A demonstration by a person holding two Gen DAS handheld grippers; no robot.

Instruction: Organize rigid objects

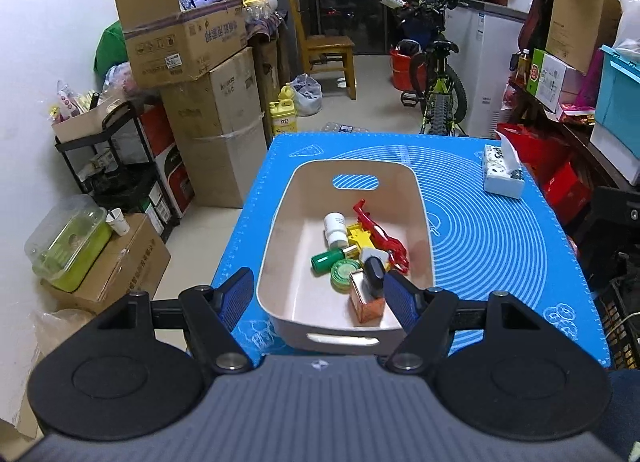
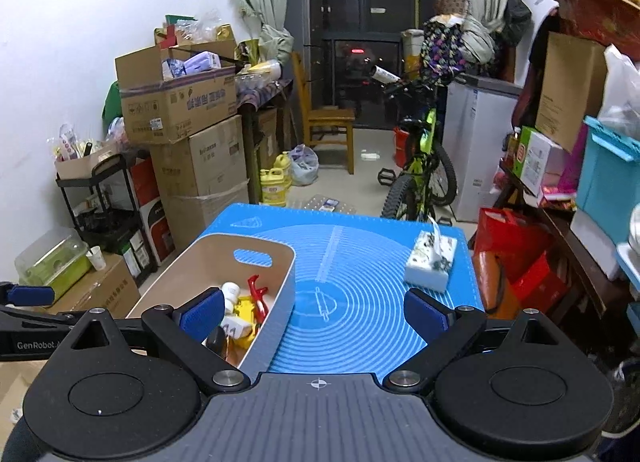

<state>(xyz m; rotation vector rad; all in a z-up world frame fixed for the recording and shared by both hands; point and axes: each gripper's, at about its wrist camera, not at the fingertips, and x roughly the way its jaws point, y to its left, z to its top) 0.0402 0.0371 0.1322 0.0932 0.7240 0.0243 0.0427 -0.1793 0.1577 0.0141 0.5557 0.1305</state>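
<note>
A beige bin [image 1: 280,238] stands on the blue mat [image 1: 500,262]. Inside it lie a white bottle [image 1: 335,227], a red toy [image 1: 376,234], a yellow toy [image 1: 358,236], a green bottle [image 1: 326,260], a round green tin [image 1: 345,272], an orange box [image 1: 366,302] and a black piece [image 1: 374,270]. My left gripper [image 1: 318,296] hangs open over the bin's near end, holding nothing. In the right wrist view the bin [image 2: 282,282] sits at the lower left with the red toy [image 2: 258,296] showing. My right gripper [image 2: 313,316] is open and empty above the mat [image 2: 360,262], beside the bin.
A tissue box [image 1: 502,175] sits on the mat's far right corner. Stacked cardboard boxes [image 1: 208,101] and a black rack [image 1: 112,165] stand left of the table. A bicycle [image 1: 440,93] and a wooden chair [image 1: 328,53] stand beyond it, with cluttered shelves [image 1: 580,109] on the right.
</note>
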